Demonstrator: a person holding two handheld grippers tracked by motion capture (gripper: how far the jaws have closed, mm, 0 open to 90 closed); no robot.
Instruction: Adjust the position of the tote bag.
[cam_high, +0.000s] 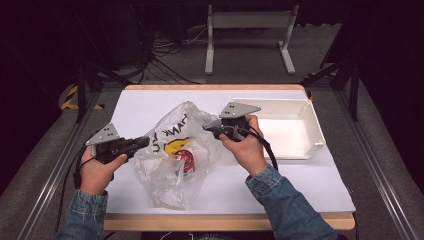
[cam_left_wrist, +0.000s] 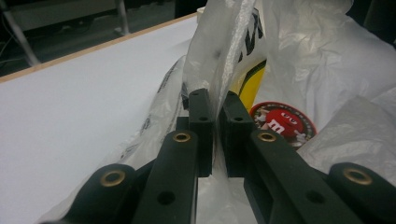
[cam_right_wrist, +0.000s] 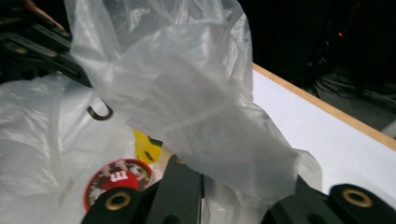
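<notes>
A thin, crumpled plastic bag (cam_high: 172, 145) with black lettering and a yellow face print lies on the white table (cam_high: 290, 185). Through it shows a round red candy tin (cam_high: 185, 161). My left gripper (cam_high: 145, 142) grips the bag's left edge; in the left gripper view its jaws (cam_left_wrist: 215, 105) stand shut on a fold of the bag (cam_left_wrist: 303, 56), with the tin (cam_left_wrist: 282, 123) just behind. My right gripper (cam_high: 206, 126) is at the bag's upper right edge, shut on the film. In the right gripper view the bag (cam_right_wrist: 187, 93) drapes over the jaws, above the tin (cam_right_wrist: 119, 182).
A white plastic tray (cam_high: 312, 120) stands at the right back of the table, just behind my right hand. A wooden edge (cam_high: 210, 87) runs round the table top. A white metal stand (cam_high: 250, 22) and cables lie on the floor beyond.
</notes>
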